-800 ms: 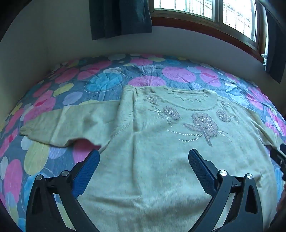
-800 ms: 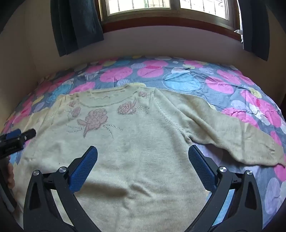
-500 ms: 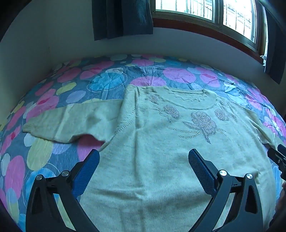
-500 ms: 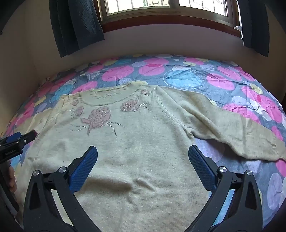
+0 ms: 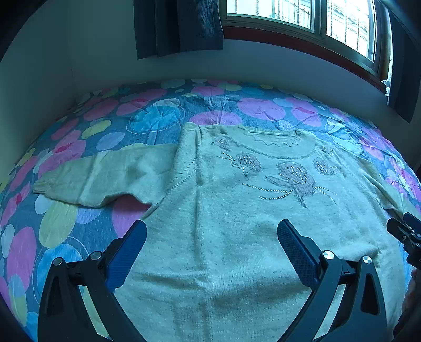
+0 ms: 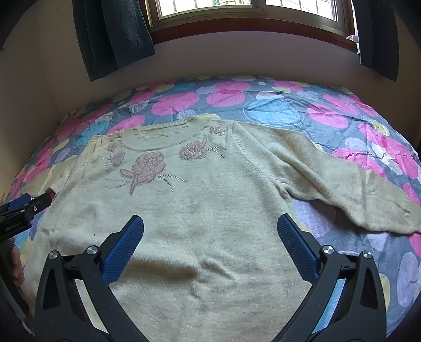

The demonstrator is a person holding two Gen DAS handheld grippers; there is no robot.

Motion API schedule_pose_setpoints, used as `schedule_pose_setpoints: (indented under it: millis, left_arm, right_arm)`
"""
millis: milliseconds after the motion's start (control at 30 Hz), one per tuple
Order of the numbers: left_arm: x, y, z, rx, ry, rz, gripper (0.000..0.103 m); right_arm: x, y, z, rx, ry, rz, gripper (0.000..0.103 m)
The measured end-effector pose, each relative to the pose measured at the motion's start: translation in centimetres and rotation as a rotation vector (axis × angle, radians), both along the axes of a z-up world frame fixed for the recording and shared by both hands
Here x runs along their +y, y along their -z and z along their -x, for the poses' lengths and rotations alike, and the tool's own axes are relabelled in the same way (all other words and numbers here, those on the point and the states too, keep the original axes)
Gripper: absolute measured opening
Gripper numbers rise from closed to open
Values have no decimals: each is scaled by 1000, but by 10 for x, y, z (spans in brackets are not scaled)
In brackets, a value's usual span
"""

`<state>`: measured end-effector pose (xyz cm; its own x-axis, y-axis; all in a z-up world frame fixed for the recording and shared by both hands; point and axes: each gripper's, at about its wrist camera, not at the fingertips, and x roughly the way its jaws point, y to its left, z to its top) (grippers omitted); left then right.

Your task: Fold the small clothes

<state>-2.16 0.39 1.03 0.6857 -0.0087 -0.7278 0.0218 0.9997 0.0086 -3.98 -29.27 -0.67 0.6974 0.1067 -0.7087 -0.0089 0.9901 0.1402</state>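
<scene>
A pale cream sweater [image 5: 236,236] lies flat, front side up, on a bedspread [image 5: 79,231] printed with pink, blue and yellow circles. Its long axis runs from the hem, nearest the cameras, to the neckline [image 6: 160,129], which points toward the wall below the window [image 6: 236,15]. Pink beaded flowers [image 6: 147,165] sit across the chest. Both sleeves spread sideways, roughly at right angles to the body.

Left wrist view: shows 1 sleeve [image 5: 105,176] in full out to its ribbed cuff, and the tip of the right gripper [image 5: 405,231] at the picture's right edge. Right wrist view: shows the opposite sleeve [image 6: 342,184] in full, reaching its cuff at the far right, and the left gripper [image 6: 23,213] with part of a hand [image 6: 17,265] at the left edge.

Left gripper [image 5: 210,250]: jaws spread wide above the lower body of the sweater, with nothing between the blue pads [image 5: 126,257]. Right gripper [image 6: 210,250]: likewise spread wide over the knit, gripping nothing. Dark curtains [image 6: 113,39] flank the window.
</scene>
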Motion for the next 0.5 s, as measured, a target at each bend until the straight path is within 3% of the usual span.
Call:
schedule_pose_setpoints:
  millis: [500]
  left_arm:
    - [-2,4,1,-1,3,11,99]
  right_arm:
    - [2,3,0,8,-4,-1,101]
